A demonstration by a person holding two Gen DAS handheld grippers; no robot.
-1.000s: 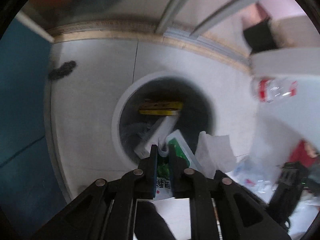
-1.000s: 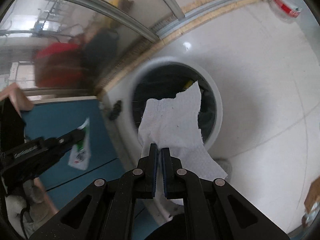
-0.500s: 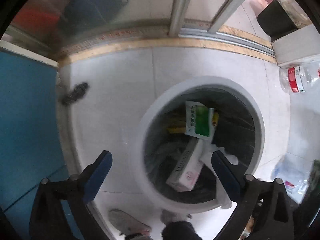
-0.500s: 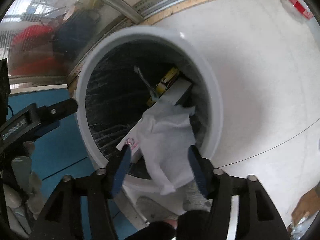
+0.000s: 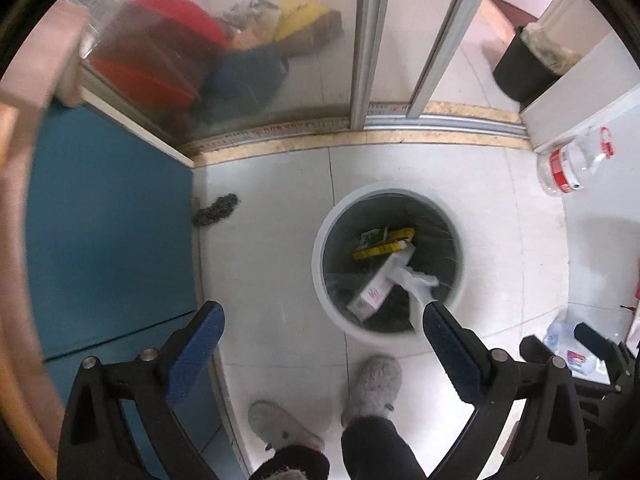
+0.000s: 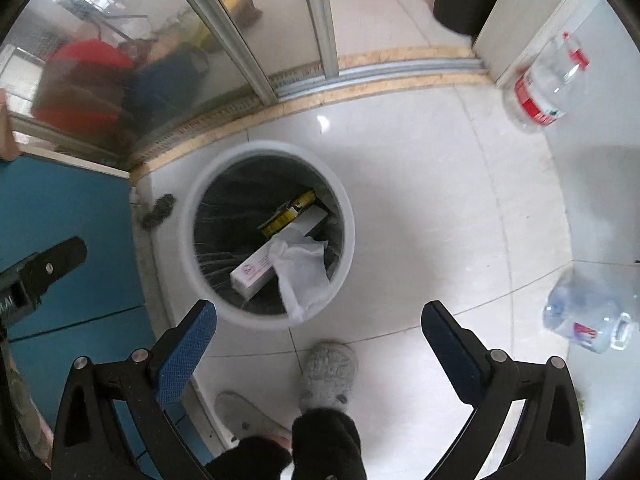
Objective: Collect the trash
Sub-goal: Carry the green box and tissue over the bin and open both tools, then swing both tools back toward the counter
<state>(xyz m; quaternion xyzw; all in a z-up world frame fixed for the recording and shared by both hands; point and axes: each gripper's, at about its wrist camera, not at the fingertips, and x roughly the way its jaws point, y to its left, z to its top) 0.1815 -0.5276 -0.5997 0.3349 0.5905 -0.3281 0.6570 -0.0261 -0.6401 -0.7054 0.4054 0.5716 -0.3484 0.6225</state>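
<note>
A round white bin (image 5: 320, 280) with a black liner stands on the tiled floor, also in the right wrist view (image 6: 348, 240). Inside lie a green and white packet (image 5: 374, 237), a yellow box (image 5: 382, 249), a long white box (image 5: 376, 288) and a white paper towel (image 6: 304, 276) draped over the rim. My left gripper (image 5: 320, 328) is open and empty above the floor beside the bin. My right gripper (image 6: 318, 324) is open and empty above the bin's near edge.
A plastic bottle with a red label (image 6: 540, 92) lies on a white surface at the right, and another bottle (image 6: 584, 320) lies nearer. A blue panel (image 5: 104, 240) stands at the left. The person's grey slippers (image 5: 372, 384) are below. A dark scrap (image 5: 216, 210) lies on the floor.
Both grippers opened and let go: the green packet and the paper towel dropped into the bin. Both grippers have since pulled up and back from the bin.
</note>
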